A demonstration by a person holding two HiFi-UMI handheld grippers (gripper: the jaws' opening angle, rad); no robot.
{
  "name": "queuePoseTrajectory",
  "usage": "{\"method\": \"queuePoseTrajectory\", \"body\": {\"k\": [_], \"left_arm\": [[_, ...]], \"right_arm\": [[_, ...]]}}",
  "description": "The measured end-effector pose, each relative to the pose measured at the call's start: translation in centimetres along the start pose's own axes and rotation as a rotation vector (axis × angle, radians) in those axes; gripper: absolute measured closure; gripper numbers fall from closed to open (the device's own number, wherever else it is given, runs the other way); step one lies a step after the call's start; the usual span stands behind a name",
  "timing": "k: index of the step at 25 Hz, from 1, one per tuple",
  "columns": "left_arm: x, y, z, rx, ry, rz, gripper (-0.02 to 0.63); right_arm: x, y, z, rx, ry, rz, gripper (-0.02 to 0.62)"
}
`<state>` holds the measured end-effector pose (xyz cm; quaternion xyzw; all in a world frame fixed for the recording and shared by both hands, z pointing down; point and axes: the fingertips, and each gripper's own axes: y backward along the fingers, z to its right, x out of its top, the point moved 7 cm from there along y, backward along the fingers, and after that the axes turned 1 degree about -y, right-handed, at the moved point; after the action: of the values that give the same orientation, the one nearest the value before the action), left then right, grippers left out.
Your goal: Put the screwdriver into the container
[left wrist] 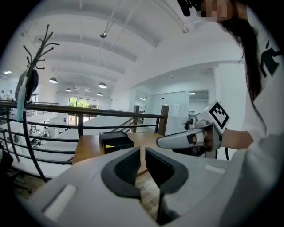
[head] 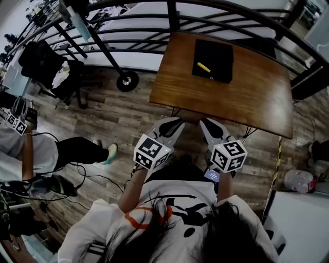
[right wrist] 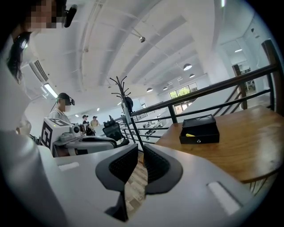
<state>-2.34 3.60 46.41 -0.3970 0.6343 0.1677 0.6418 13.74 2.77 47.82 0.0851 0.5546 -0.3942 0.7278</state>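
Left gripper [left wrist: 143,153]: held close in front of the person's body, just short of the table's near edge, aimed toward the table.
Left fingers [left wrist: 128,166]: drawn almost together, with only a thin slit between the dark pads. Nothing is in the slit and they touch nothing.
Right gripper [right wrist: 140,150]: just right of the left one, at the same height and also short of the near edge. The two grippers sit side by side without touching.
Right fingers [right wrist: 157,166]: nearly closed as well, a narrow gap at the tips that widens toward the base. They are empty and in the air.
Floor [head: 118,113]: wood planks, seen below both grippers and through both slits.
Table [head: 241,97]: brown wood, bare over its near half.
Container [head: 222,54]: black open box on the far part of the table, left of centre and well apart from both grippers.
Screwdriver [head: 204,67]: yellow handle, lying inside the container toward its near left side.
Chair [head: 51,72]: dark, far left on the floor, with something pale on it.
Person [head: 31,149]: at the left edge, well apart from the table.
Railing [head: 173,15]: dark bars just past the table's far edge.
Coat stand [right wrist: 126,102]: beside the railing, left of the table.
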Motion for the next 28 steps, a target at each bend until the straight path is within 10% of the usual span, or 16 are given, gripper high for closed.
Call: {"method": "queuePoseTrajectory", "body": {"k": [28], "left_arm": [[-4.4, 12.8, 4.4, -0.096, -0.031, 0.069, 0.581]], "right_arm": [[-7.0, 4.6, -14.0, -0.078, 0.031, 0.027, 0.546]]}}
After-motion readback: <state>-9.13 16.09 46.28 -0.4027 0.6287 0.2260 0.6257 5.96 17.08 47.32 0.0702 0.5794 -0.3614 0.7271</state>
